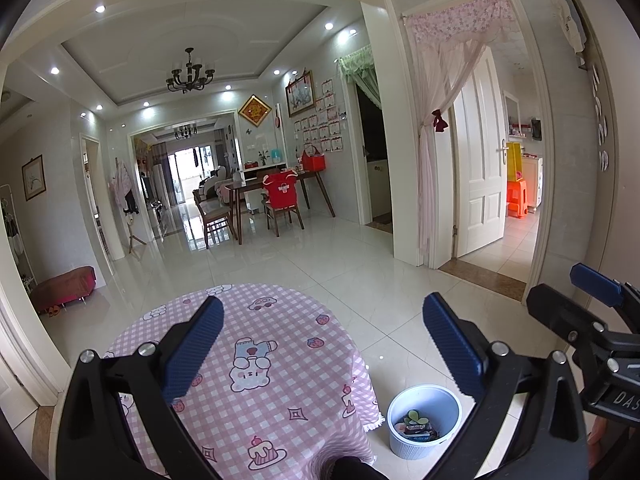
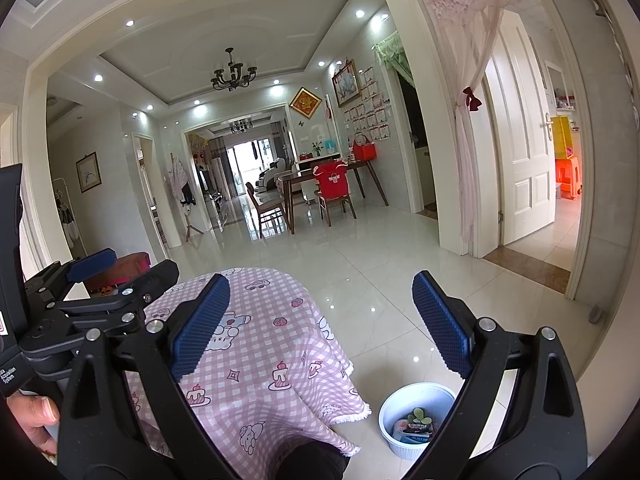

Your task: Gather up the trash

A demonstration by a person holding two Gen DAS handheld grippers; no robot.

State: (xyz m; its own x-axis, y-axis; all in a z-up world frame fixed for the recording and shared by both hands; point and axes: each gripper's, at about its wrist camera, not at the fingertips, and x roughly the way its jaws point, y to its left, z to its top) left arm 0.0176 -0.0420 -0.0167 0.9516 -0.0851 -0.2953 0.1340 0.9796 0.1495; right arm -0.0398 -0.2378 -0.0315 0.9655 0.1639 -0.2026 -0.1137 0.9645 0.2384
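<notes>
A white ribbed trash bin [image 1: 422, 424] stands on the floor to the right of a round table with a pink checked cloth [image 1: 256, 364]. It holds several wrappers and a green item [image 1: 416, 426]. The bin also shows in the right wrist view [image 2: 412, 420], with the table [image 2: 264, 344] to its left. My left gripper [image 1: 324, 344] is open and empty above the table's right part. My right gripper [image 2: 322, 320] is open and empty above the table's right edge. Each gripper shows at the edge of the other's view, the right one [image 1: 592, 308] and the left one [image 2: 100, 280].
Glossy white tile floor [image 1: 340, 264] stretches ahead. A dining table with chairs [image 1: 272, 196] stands far back. A doorway with a pink curtain [image 1: 444, 128] and white door is on the right. A low red bench [image 1: 64, 286] sits at the left wall.
</notes>
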